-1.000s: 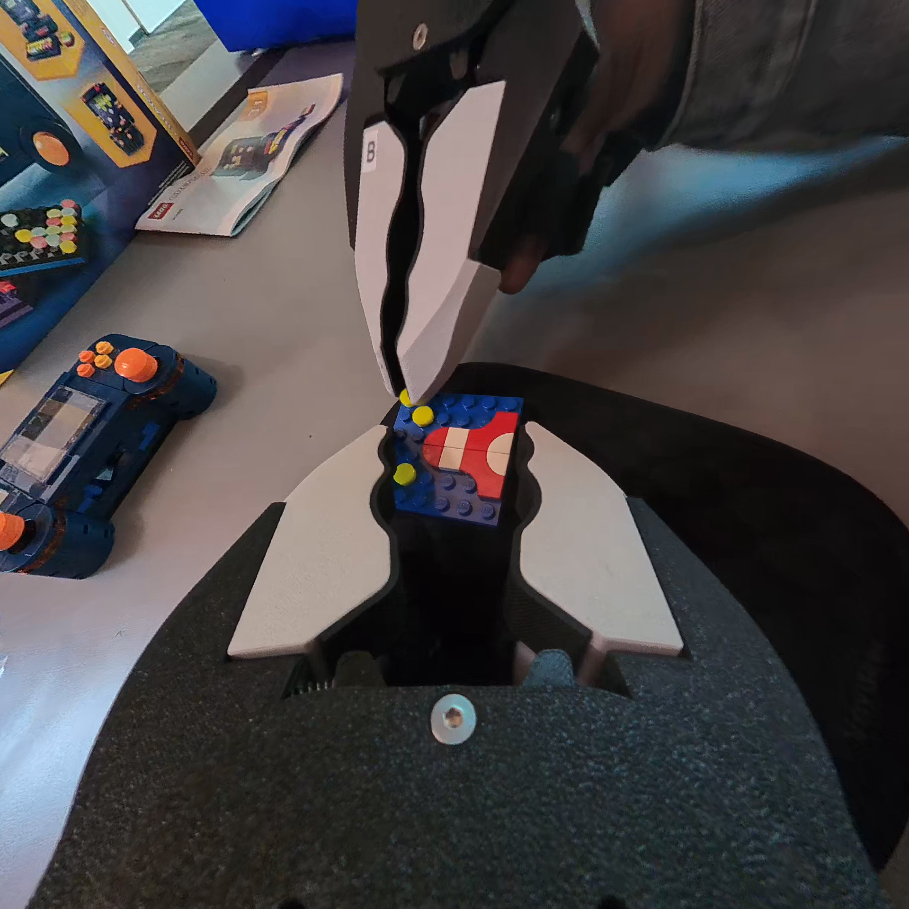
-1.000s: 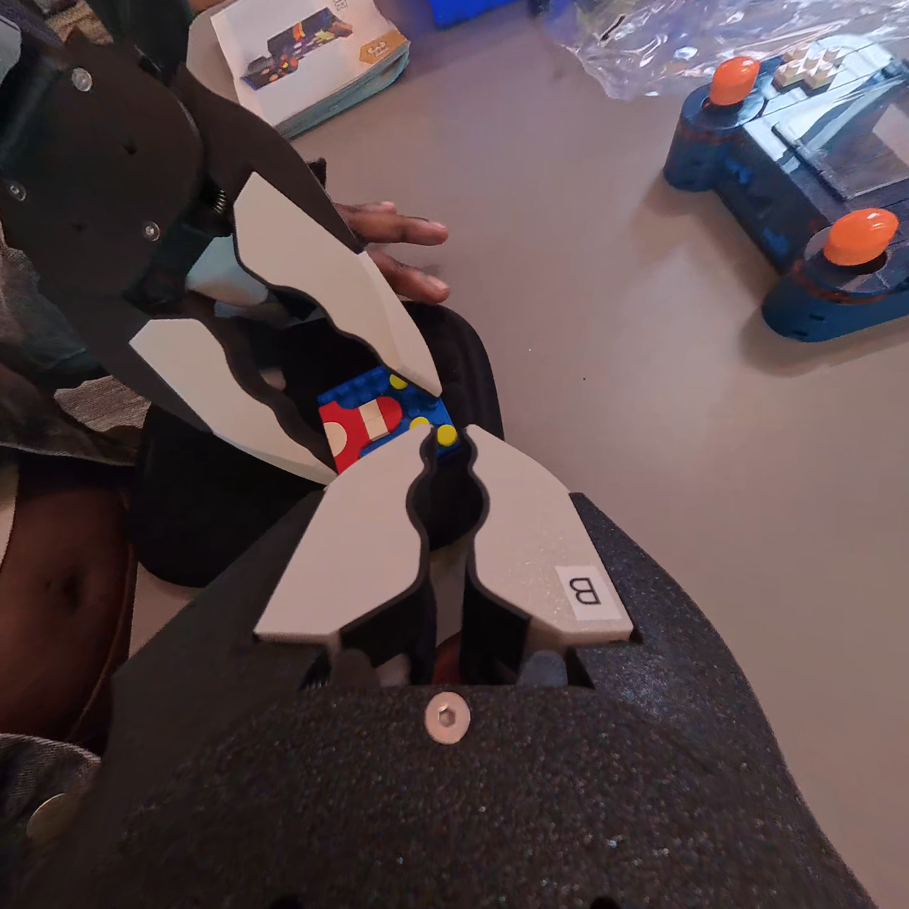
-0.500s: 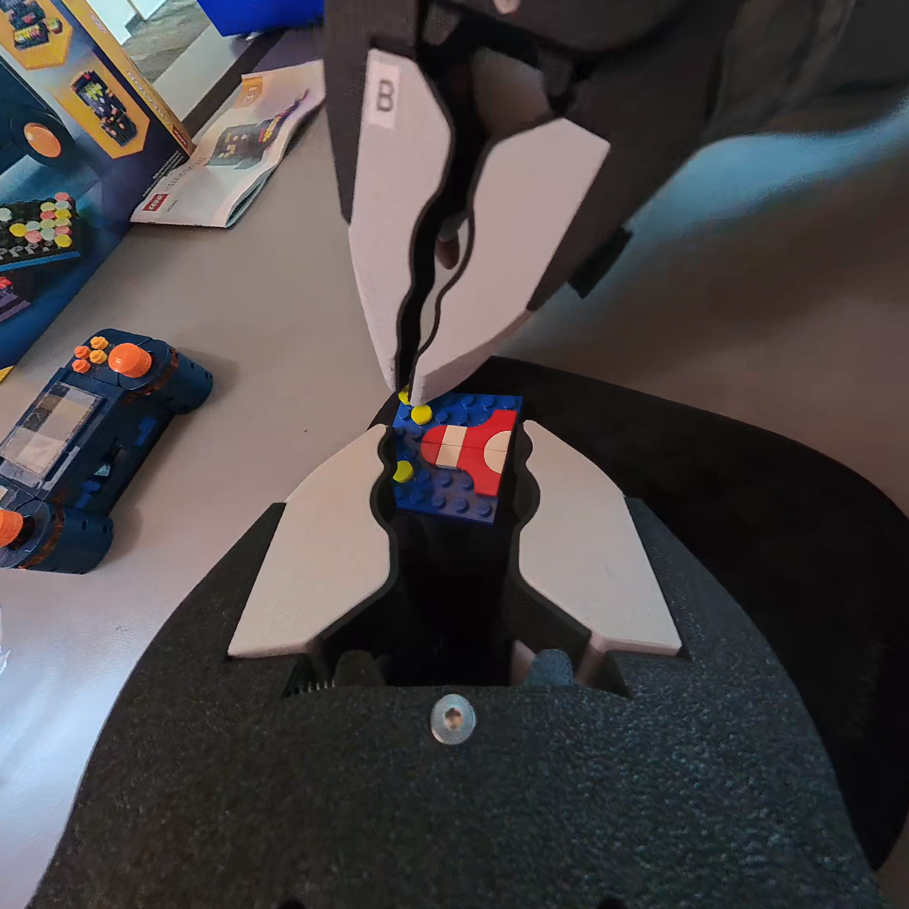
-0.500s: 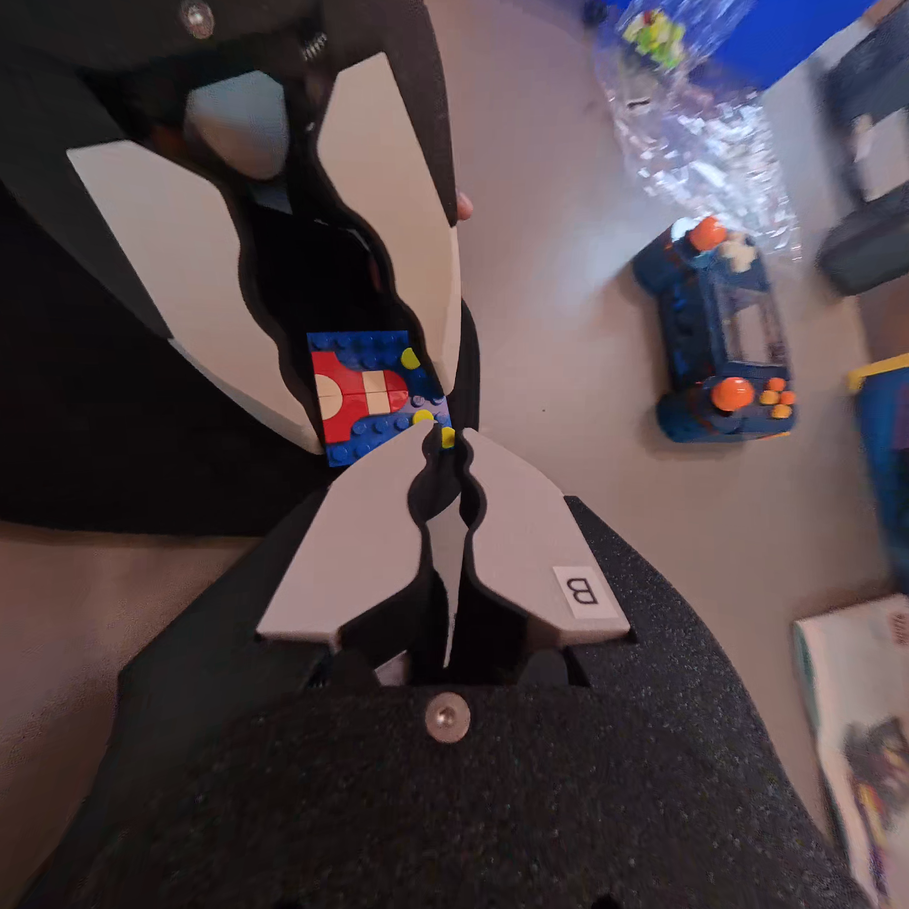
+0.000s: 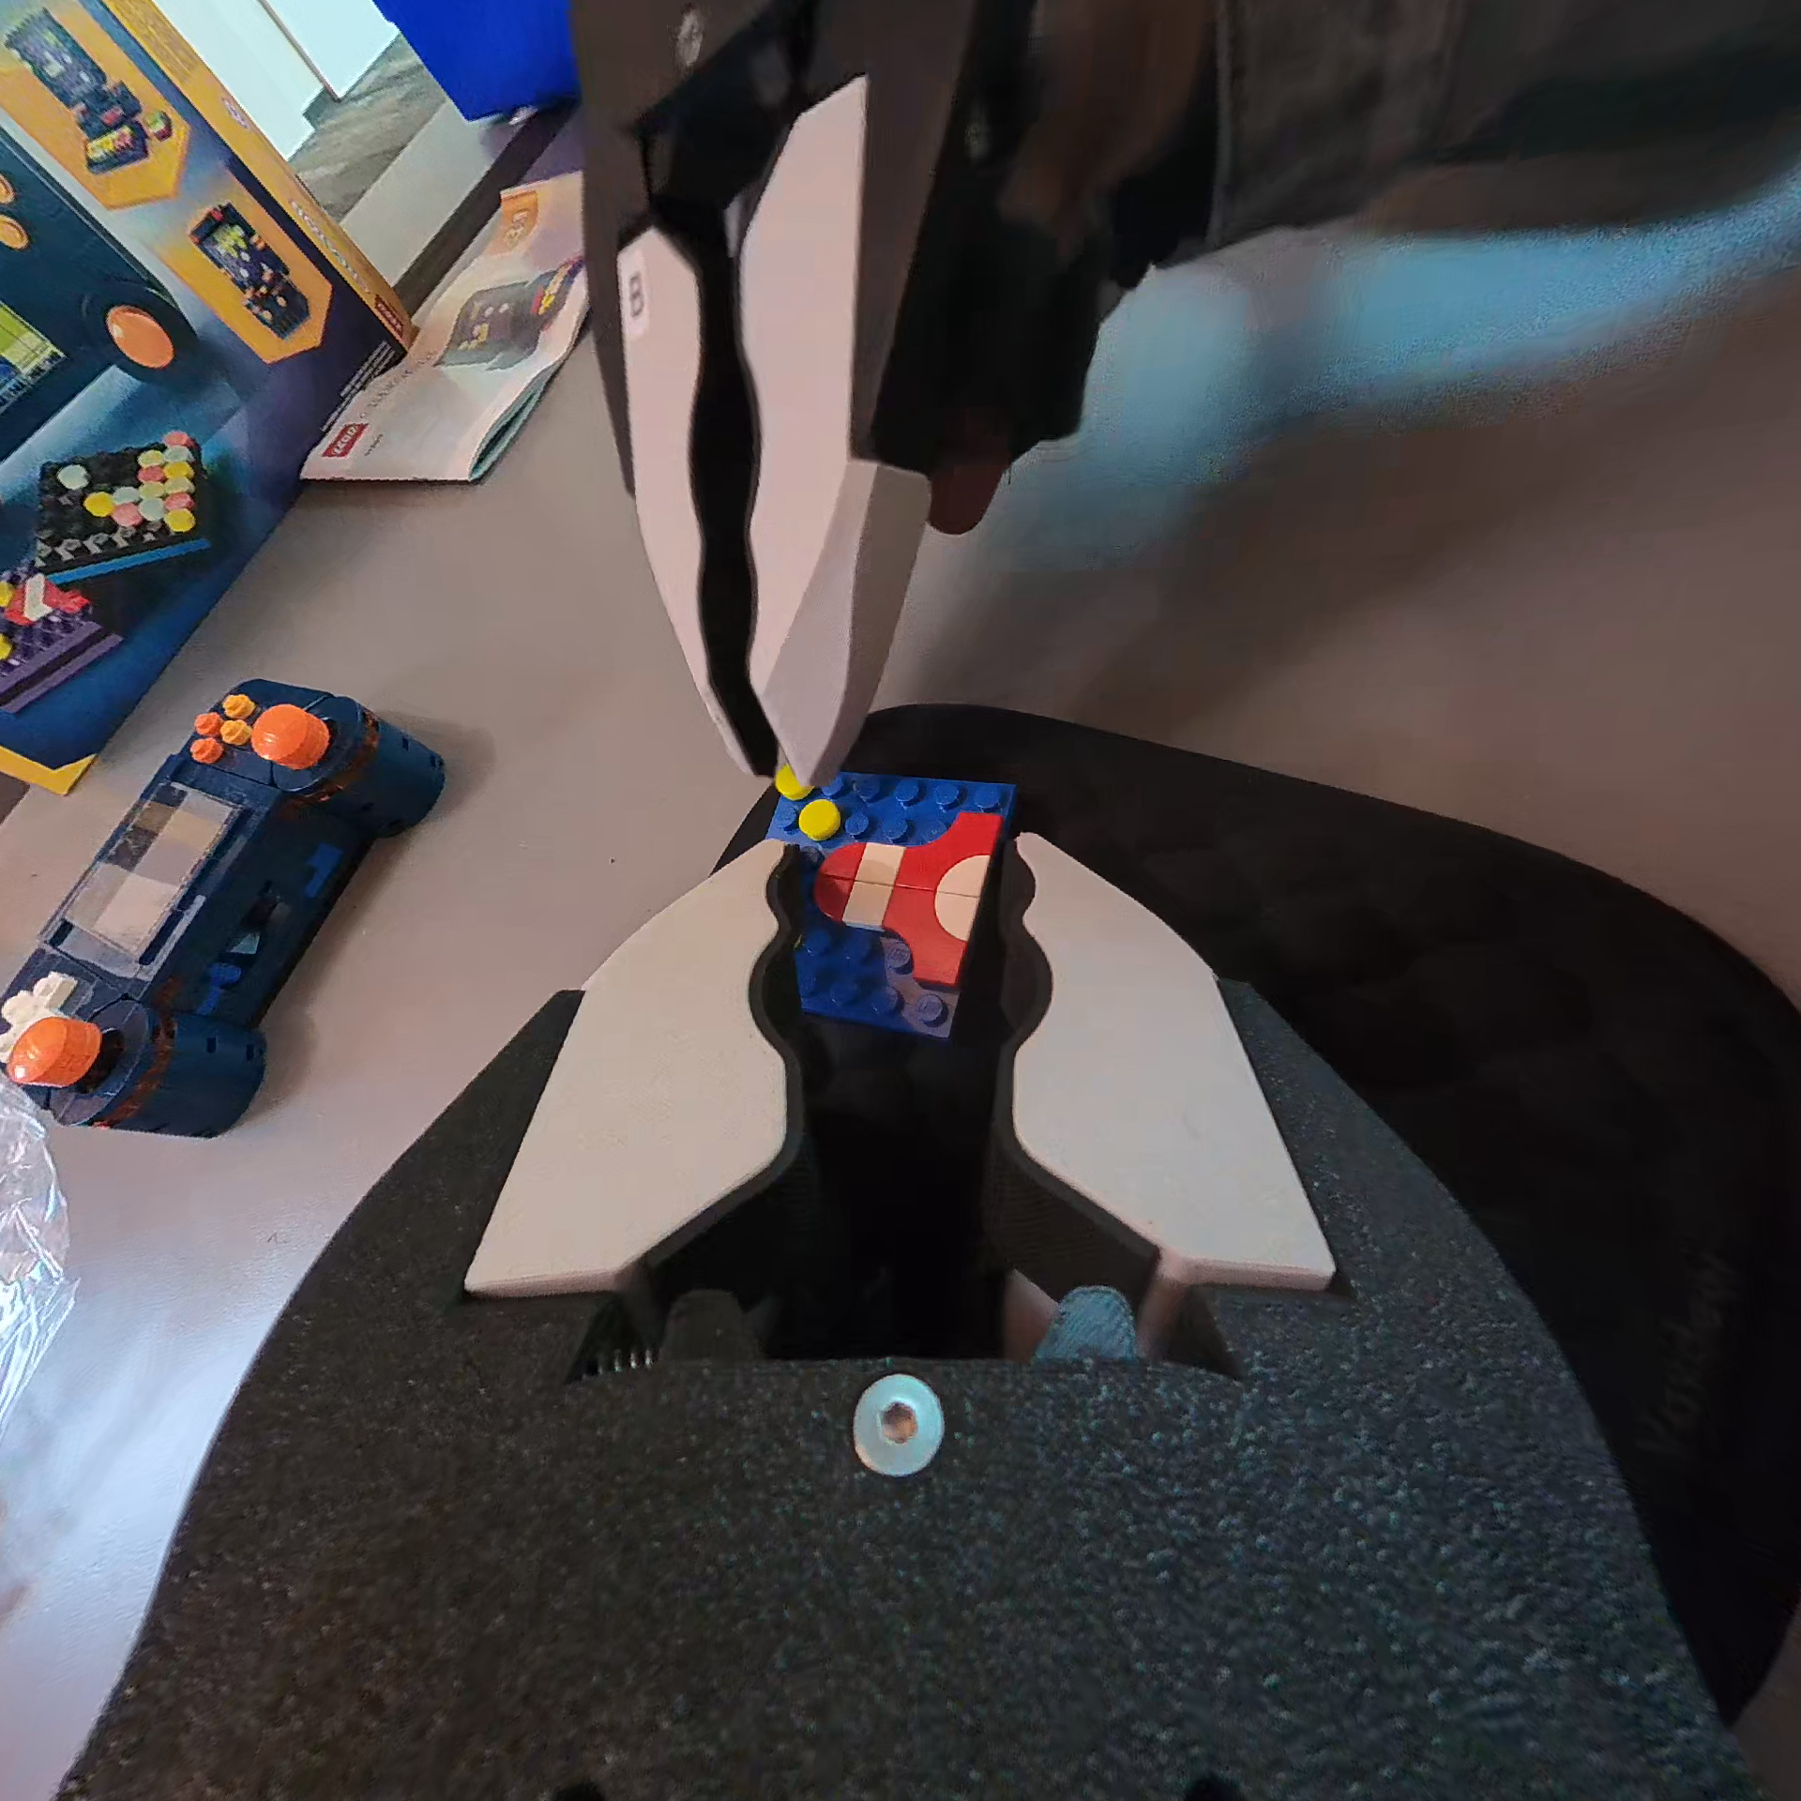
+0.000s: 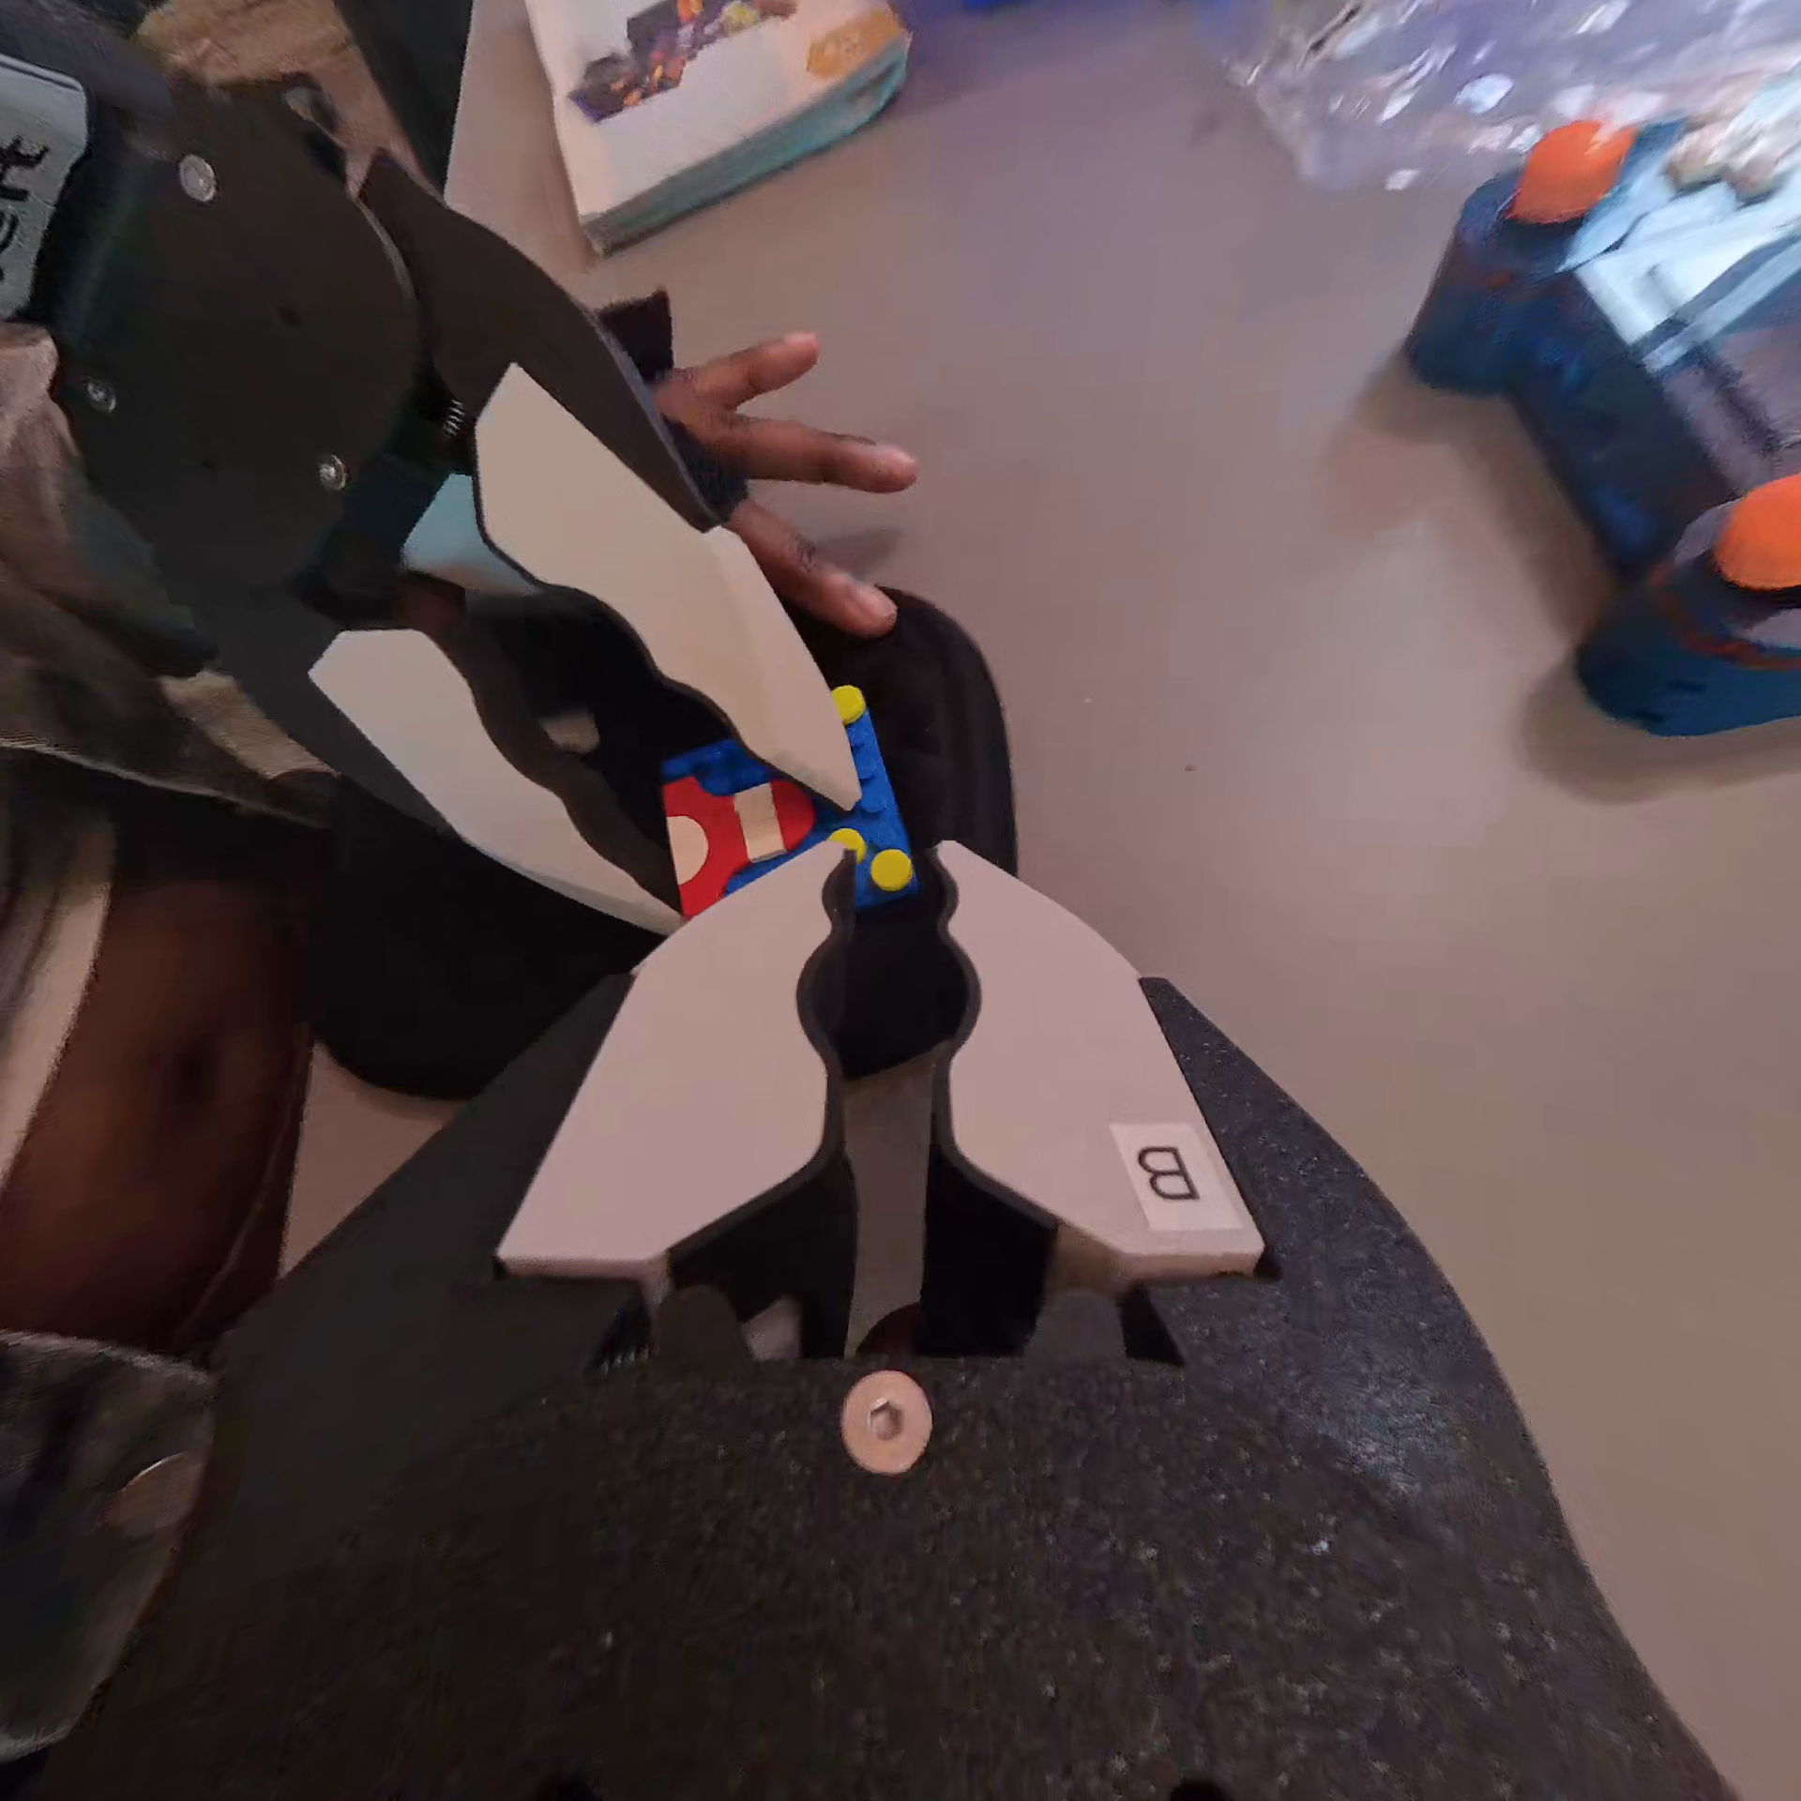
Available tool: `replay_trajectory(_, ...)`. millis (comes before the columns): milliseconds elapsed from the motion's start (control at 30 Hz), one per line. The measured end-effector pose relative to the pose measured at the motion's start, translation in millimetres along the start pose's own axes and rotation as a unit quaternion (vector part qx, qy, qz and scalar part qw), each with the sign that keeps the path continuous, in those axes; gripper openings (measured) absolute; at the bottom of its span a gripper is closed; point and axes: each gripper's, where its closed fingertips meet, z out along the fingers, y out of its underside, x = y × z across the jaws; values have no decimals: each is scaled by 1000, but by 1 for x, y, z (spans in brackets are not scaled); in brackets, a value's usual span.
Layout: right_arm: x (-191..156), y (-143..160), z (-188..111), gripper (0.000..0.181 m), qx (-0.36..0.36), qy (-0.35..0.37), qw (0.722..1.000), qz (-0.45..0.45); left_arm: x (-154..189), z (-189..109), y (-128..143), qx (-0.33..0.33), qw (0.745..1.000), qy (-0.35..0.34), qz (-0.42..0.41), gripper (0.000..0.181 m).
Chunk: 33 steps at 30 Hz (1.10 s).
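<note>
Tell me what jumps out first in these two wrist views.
A small blue plate with red and white tiles and yellow studs sits clamped in the left gripper. The right gripper comes down on its far corner, pinching a yellow stud. A navy controller model with orange knobs lies left.

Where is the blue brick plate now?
In both wrist views the blue brick plate sits between the left tool's fingers, with the right tool at its far yellow stud.
</note>
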Motion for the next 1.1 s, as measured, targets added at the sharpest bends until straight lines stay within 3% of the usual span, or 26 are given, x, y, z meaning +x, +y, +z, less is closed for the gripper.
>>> replay_trajectory(233,1,7,4,10,-121,-8,993,-2,1,1,0,-2,1000,-1,9,39)
replay_trajectory(400,3,9,5,6,-191,39,977,-90,2,2,1,-7,1000,1,11,38)
replay_trajectory(500,8,8,5,6,-208,121,950,-198,2,2,1,-8,1000,2,7,38)
replay_trajectory(600,9,4,4,6,-179,186,936,-239,2,2,1,-8,1000,-3,12,38)
replay_trajectory(667,12,0,5,6,-120,206,946,-218,2,2,1,-6,1000,-4,13,38)
replay_trajectory(800,3,-11,-7,6,19,178,975,-129,1,1,0,-2,1000,-10,14,38)
replay_trajectory(867,5,-13,-27,6,71,186,977,-81,1,1,0,-1,1000,-12,17,39)
replay_trajectory(967,4,-12,-72,6,94,229,967,-55,0,0,-1,1,1000,-13,16,39)
replay_trajectory(1100,16,-9,-186,6,61,356,932,-19,0,0,-1,4,1000,-19,21,39)
